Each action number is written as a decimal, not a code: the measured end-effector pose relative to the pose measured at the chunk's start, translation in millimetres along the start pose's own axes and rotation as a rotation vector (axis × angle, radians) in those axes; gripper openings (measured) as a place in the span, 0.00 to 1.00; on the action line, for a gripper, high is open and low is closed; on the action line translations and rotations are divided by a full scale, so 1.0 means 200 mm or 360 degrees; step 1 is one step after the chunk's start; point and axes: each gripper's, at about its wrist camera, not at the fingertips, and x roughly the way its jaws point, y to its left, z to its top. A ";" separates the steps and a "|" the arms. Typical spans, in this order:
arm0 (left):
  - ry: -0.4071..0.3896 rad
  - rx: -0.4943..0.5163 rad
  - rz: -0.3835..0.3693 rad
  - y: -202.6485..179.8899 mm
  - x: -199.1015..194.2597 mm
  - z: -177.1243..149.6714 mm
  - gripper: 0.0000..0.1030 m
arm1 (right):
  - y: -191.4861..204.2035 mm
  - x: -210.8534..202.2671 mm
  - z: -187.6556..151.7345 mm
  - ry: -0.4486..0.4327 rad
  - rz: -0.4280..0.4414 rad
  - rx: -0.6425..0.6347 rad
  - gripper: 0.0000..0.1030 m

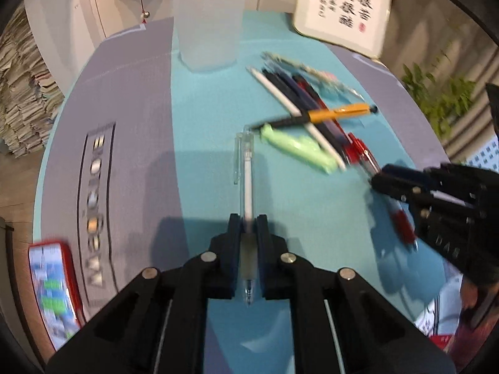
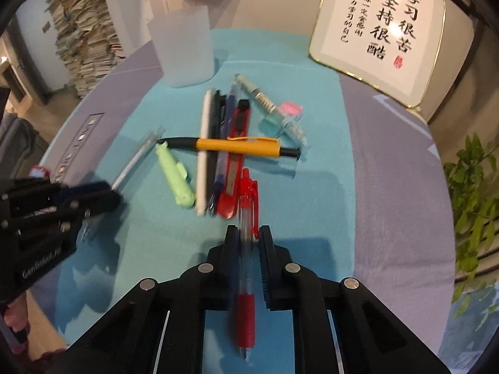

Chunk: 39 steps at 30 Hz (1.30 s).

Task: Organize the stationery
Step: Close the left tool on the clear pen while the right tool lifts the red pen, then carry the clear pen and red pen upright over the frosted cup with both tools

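My left gripper [image 1: 248, 218] is shut on a clear pen [image 1: 247, 174] and holds it above the teal mat; the pen also shows in the right wrist view [image 2: 137, 155]. My right gripper [image 2: 248, 229] is shut on a red gel pen [image 2: 247, 218], which also shows in the left wrist view [image 1: 402, 221]. A pile of stationery lies mid-mat: a yellow and black pen [image 2: 237, 146], a green highlighter [image 2: 174, 176], a white pen [image 2: 204, 143], a red utility knife [image 2: 237, 155]. A frosted plastic cup [image 2: 184, 50] stands at the back; it also shows in the left wrist view [image 1: 207, 31].
A framed calligraphy board [image 2: 380, 31] leans at the back right. A phone in a red case [image 1: 53, 286] lies at the mat's left edge. A potted plant [image 2: 477, 193] is on the right. Stacks of paper [image 2: 81, 31] stand at the left.
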 end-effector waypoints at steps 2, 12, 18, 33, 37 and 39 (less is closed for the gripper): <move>0.0012 0.0005 -0.0005 -0.01 -0.01 -0.02 0.10 | 0.01 -0.02 -0.04 0.0031 0.0045 -0.0021 0.13; -0.0151 0.0067 0.0185 -0.09 0.02 0.14 0.60 | 0.04 -0.02 0.03 -0.0009 -0.0031 -0.0009 0.47; -0.0049 0.0054 0.0152 -0.05 0.13 0.17 0.37 | 0.11 0.05 0.05 0.0039 -0.0082 -0.0121 0.45; -0.0414 0.0061 0.0076 -0.04 -0.35 0.19 0.12 | 0.11 -0.39 0.10 -0.0340 0.0048 -0.0068 0.13; -0.0514 0.0058 0.0098 -0.04 -0.44 0.20 0.12 | 0.13 -0.46 0.12 -0.0405 0.0067 -0.0059 0.12; -0.0550 0.0043 0.0097 -0.02 -0.46 0.22 0.12 | 0.14 -0.49 0.14 -0.0437 0.0075 -0.0054 0.12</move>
